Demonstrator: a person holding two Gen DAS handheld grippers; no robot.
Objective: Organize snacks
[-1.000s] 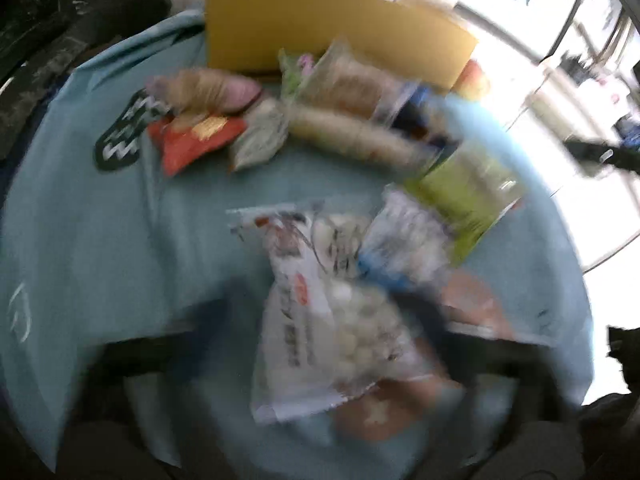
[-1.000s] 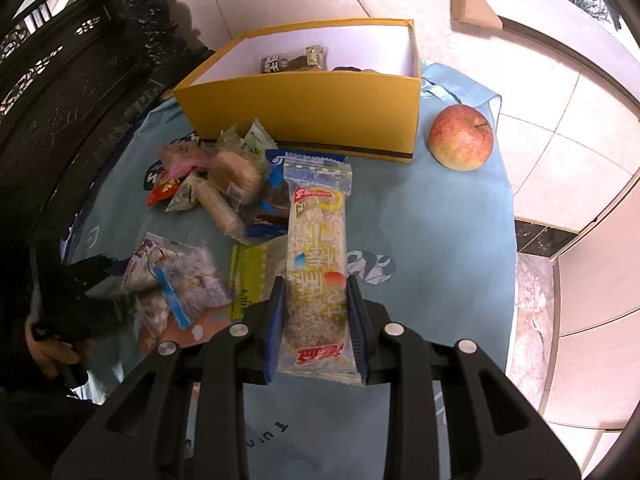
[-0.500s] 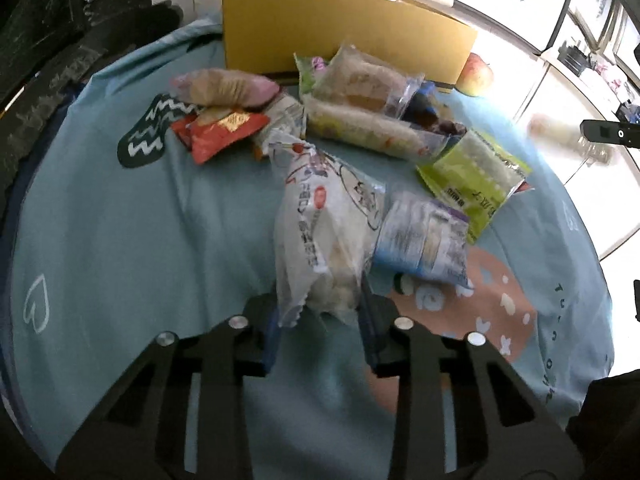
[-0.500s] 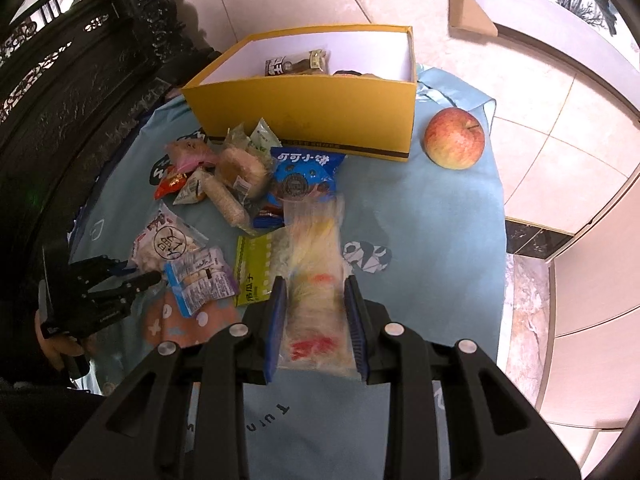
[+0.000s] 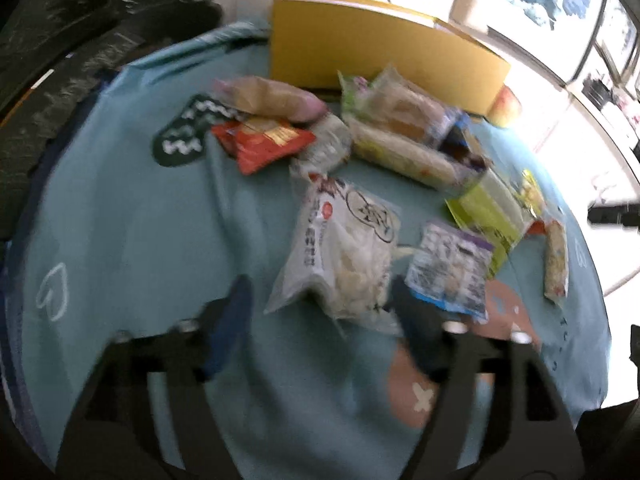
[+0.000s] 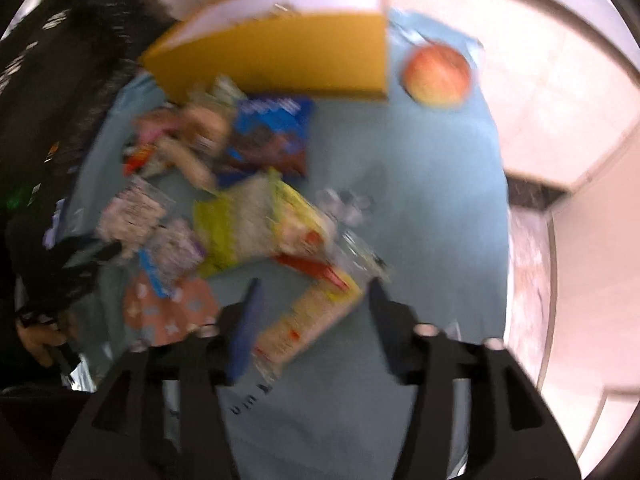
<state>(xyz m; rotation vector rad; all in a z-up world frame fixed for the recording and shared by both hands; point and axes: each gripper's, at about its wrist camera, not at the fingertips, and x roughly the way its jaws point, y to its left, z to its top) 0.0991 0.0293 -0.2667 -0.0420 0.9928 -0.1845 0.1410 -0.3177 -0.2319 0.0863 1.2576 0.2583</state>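
In the left wrist view my left gripper (image 5: 324, 320) hangs over the blue cloth with its jaws opening wide. The white snack bag (image 5: 344, 256) lies loose on the cloth, its near end between the fingers and no pad pressing it. In the right wrist view my right gripper (image 6: 316, 320) has its jaws opening too. The long clear rice-cracker pack (image 6: 312, 312) lies slantwise on the cloth between them, free of both pads. The yellow box (image 6: 280, 52) stands open at the far side, with packets inside. Both views are blurred.
A heap of snacks lies before the box: a red pack (image 5: 260, 140), a green pack (image 5: 492, 208), a blue-and-white pack (image 5: 448, 268) and a dark blue bag (image 6: 272, 132). An apple (image 6: 436, 76) sits right of the box. Tiled floor lies beyond the cloth's right edge.
Both grippers were shut on their packs half a second ago and now stand apart. The white bag has dropped onto the cloth. The long pack has fallen flat as the right hand sank.
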